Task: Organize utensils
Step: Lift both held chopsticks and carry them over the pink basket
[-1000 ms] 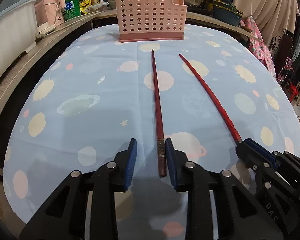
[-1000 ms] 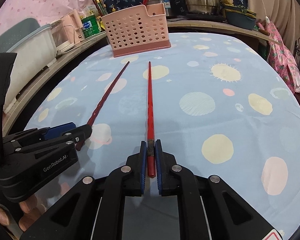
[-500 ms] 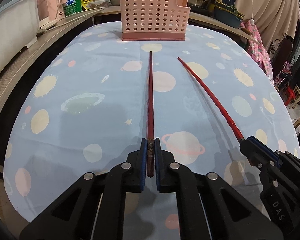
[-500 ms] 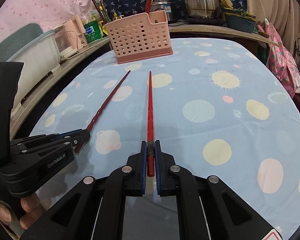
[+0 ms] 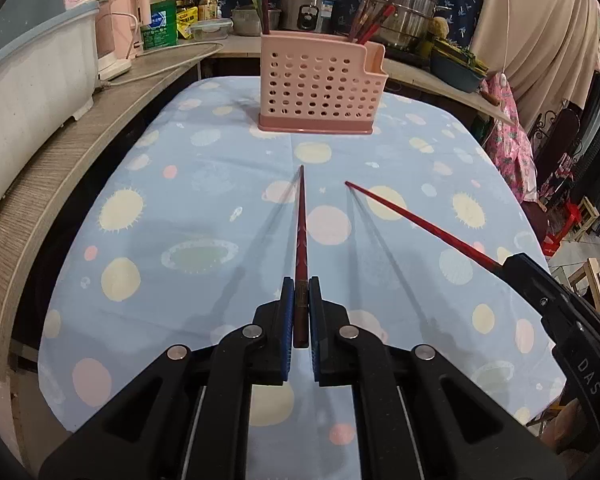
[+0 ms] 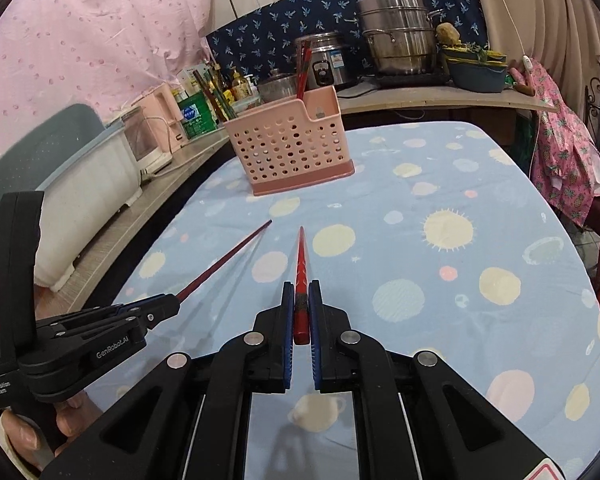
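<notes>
My left gripper [image 5: 299, 312] is pinched hard on the butt end of a dark red chopstick [image 5: 301, 232]. Its jaws have just finished closing on it, and the stick runs between the blue pads and straight out ahead, its tip off the tablecloth [image 5: 148, 240] and casting a thin shadow there. Its long axis points almost dead at the pink caddy [image 5: 318, 86], which stands upright near the far edge of the tabletop, roughly at the middle of that edge.

My right gripper [image 6: 300, 312] is clamped the same way on a brighter red chopstick [image 6: 301, 264], also raised above the cloth and also aimed toward the far edge. From this side the caddy [image 6: 290, 148] sits a little left of the stick's line, so this stick needs a slight swing left to meet it.

The two sticks lie nearly side by side, tips well apart from the caddy and from each other. The caddy already holds other chopsticks, some in a taller compartment at its left, some at the right corner by the lower step.

I judge the left hand better lined up. The coming move is to carry both sticks forward, tip them upright and lower them into a compartment; which one I cannot tell.
</notes>
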A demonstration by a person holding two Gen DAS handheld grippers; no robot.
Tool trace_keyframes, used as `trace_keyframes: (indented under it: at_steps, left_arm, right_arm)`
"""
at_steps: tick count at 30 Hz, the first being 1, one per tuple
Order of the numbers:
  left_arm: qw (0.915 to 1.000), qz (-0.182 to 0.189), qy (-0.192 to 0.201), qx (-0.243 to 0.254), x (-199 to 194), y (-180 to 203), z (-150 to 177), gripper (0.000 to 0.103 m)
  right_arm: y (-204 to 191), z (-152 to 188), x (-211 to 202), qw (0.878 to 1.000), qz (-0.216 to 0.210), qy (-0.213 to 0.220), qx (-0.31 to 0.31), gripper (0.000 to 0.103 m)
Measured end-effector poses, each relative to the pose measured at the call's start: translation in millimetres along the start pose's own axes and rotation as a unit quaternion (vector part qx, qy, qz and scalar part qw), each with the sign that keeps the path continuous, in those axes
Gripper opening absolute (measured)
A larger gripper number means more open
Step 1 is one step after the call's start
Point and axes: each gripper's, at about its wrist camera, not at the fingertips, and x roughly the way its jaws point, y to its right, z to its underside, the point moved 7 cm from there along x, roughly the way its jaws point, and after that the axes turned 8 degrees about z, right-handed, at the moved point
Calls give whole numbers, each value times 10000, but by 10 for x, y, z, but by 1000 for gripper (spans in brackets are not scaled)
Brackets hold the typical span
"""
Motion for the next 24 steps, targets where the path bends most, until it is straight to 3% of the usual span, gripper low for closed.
trace_keyframes:
  at_steps: [12, 24]
  left_arm:
    - [9982, 101, 578, -150, -344, -138, -760, 7]
    - [9948, 74, 1012, -77, -429, -167, -1624, 7]
  right_arm:
    - [41, -887, -207, 9968, -55, 787, 155, 7]
    - [-75, -1669, -117, 9923, -239, 1194, 235, 7]
